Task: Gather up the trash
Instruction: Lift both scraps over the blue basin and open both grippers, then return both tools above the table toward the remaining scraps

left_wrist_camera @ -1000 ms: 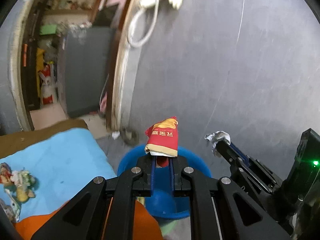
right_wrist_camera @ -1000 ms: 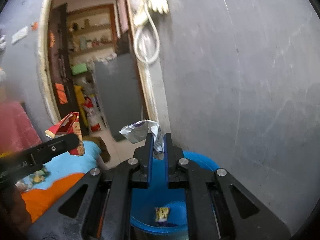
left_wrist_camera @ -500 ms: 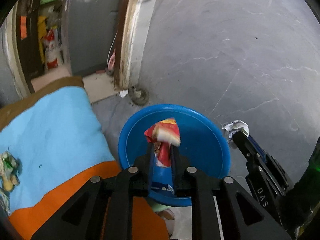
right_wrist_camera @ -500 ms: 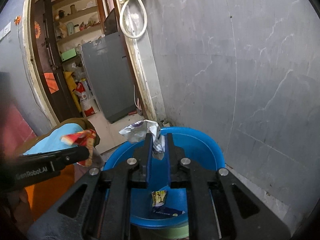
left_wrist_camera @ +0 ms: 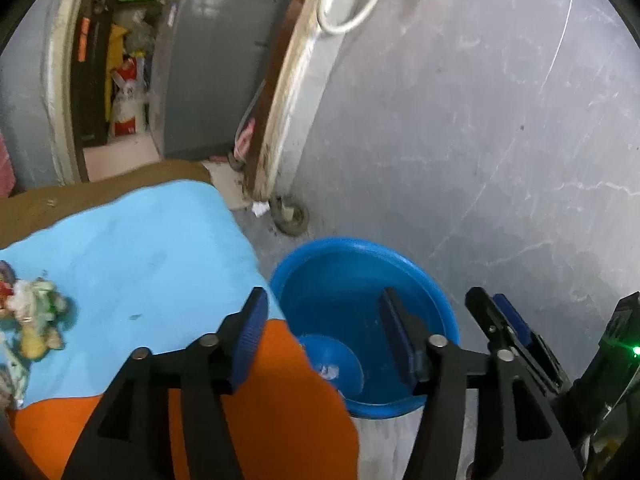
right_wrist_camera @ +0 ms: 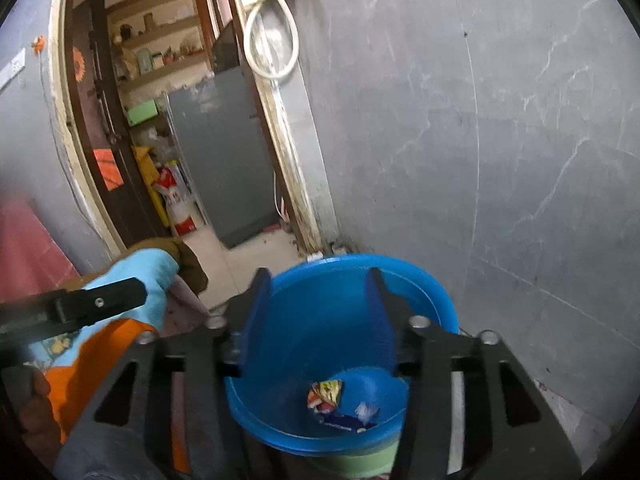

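A blue plastic basin [left_wrist_camera: 432, 292] [right_wrist_camera: 432, 296] stands on the floor by the grey wall. Wrappers lie in its bottom: a red and yellow one [right_wrist_camera: 326, 394] and a crumpled white one [right_wrist_camera: 366, 410], the latter also in the left wrist view [left_wrist_camera: 330, 372]. My left gripper [left_wrist_camera: 322, 320] is open and empty above the basin's left rim. My right gripper [right_wrist_camera: 318, 300] is open and empty above the basin. More crumpled trash [left_wrist_camera: 34, 316] lies on the blue cloth [left_wrist_camera: 140, 260] at the left.
A blue and orange cloth [left_wrist_camera: 260, 420] covers the surface left of the basin. The grey cracked wall [right_wrist_camera: 500, 140] is close behind. A doorway [right_wrist_camera: 180, 140] with a grey cabinet and shelves opens at the back left. A floor drain [left_wrist_camera: 290, 216] is near the door frame.
Both grippers opened and let go of their wrappers, which dropped into the blue basin. The left gripper shifted left, over the basin's rim and the cloth edge.
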Available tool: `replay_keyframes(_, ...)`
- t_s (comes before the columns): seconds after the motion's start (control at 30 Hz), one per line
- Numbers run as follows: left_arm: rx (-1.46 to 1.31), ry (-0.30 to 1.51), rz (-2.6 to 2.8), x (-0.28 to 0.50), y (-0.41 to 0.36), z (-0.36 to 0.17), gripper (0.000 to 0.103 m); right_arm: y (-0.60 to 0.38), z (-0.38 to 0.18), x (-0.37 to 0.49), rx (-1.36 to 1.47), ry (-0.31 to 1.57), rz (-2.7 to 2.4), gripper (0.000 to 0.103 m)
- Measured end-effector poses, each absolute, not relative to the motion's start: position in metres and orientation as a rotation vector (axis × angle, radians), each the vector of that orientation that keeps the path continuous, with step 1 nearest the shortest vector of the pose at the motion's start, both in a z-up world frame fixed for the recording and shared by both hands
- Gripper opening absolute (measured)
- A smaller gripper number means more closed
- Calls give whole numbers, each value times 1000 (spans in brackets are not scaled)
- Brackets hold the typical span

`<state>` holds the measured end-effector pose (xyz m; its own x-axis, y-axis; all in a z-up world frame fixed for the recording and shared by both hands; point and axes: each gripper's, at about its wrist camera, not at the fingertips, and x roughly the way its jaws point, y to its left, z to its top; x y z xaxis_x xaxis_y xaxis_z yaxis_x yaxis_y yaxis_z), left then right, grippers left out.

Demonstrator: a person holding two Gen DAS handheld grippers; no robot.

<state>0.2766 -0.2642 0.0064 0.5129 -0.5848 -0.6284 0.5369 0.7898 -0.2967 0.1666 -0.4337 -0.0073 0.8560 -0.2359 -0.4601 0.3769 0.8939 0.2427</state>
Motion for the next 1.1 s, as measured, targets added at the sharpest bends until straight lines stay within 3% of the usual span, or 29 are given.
replay_keyframes(0.07, -80, 738, -659, 272, -250, 15, 64, -430, -1, 161, 334, 392, -321, 71)
replay_keyframes(0.13, -93, 682, -628, 266, -231, 24, 75, -426, 5, 156, 331, 354, -313, 79)
replay_keyframes(0.2, -108, 632, -585, 260, -215, 31, 94, -422, 10, 151, 324, 325, -302, 88)
replay_keyframes(0.27, -112, 580, -525, 252, -199, 38, 102, -416, 14, 148, 315, 299, -297, 101)
replay_keyframes(0.73, -131, 245, -255, 187, -92, 67, 102, -337, 50, 124, 145, 59, -164, 103)
replay_keyframes(1.1, -73, 162, -175, 154, -46, 67, 102, -286, 67, 117, 105, -24, -42, 103)
